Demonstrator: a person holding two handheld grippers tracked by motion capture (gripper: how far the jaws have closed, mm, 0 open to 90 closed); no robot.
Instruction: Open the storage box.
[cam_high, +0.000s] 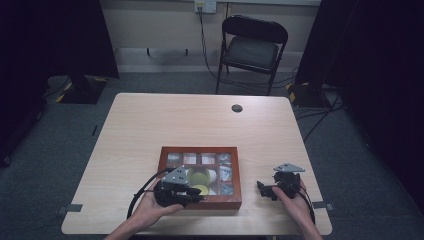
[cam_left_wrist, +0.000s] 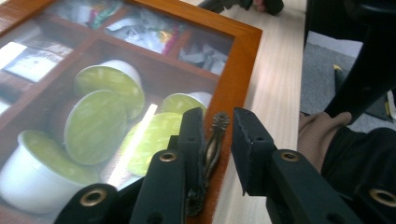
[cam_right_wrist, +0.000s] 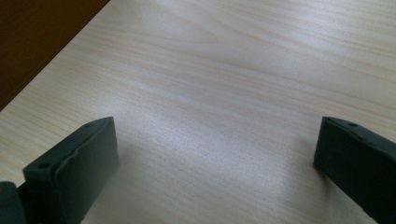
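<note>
A red-brown wooden box (cam_high: 164, 172) with a glass lid lies near the table's front edge. Its compartments hold sachets, and white pods with green lids (cam_left_wrist: 95, 126). A small metal clasp (cam_left_wrist: 214, 140) sits on the lid's front rim (cam_left_wrist: 238, 60). My left gripper (cam_left_wrist: 218, 122) is at that rim, open, with the clasp between its jaws. One jaw touches the clasp and the other stands a little off. In the high view the left gripper (cam_high: 197, 192) is over the box's front side. My right gripper (cam_high: 263, 190) rests right of the box, wide open (cam_right_wrist: 215, 140) over bare tabletop, holding nothing.
The light wooden table (cam_high: 200, 120) has a round cable hole (cam_high: 237, 108) near its far edge. A black folding chair (cam_high: 252, 47) stands behind the table. The box's dark corner (cam_right_wrist: 37, 37) shows at the upper left in the right gripper view.
</note>
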